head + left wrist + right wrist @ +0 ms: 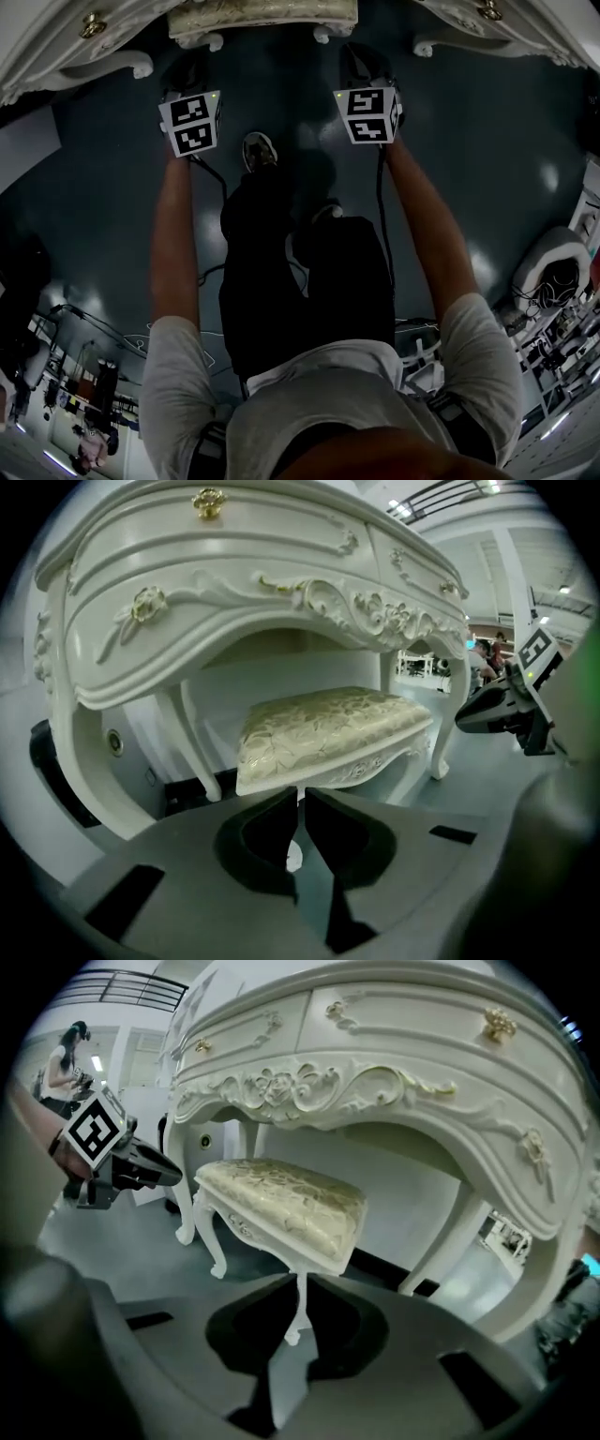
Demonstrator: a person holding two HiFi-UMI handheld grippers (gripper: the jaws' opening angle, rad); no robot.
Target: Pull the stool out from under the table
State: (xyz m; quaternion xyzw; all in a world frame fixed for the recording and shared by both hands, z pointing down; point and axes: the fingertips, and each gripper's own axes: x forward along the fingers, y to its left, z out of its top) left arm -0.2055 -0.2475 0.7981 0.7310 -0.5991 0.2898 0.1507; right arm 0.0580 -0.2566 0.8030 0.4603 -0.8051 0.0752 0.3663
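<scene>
No words, numbers or brand names can be read anywhere. The only printed signs are black square code patterns (not letters), on the left white plastic marker cube [192, 122] and the right white plastic marker cube [368, 114].

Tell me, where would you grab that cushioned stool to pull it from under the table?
Probably the two front legs, just under the cushion, coming from the open front. The stool sits tucked under the table, so its back and sides are boxed in; the slim legs suit narrow jaws better than the wide cushion.
</scene>
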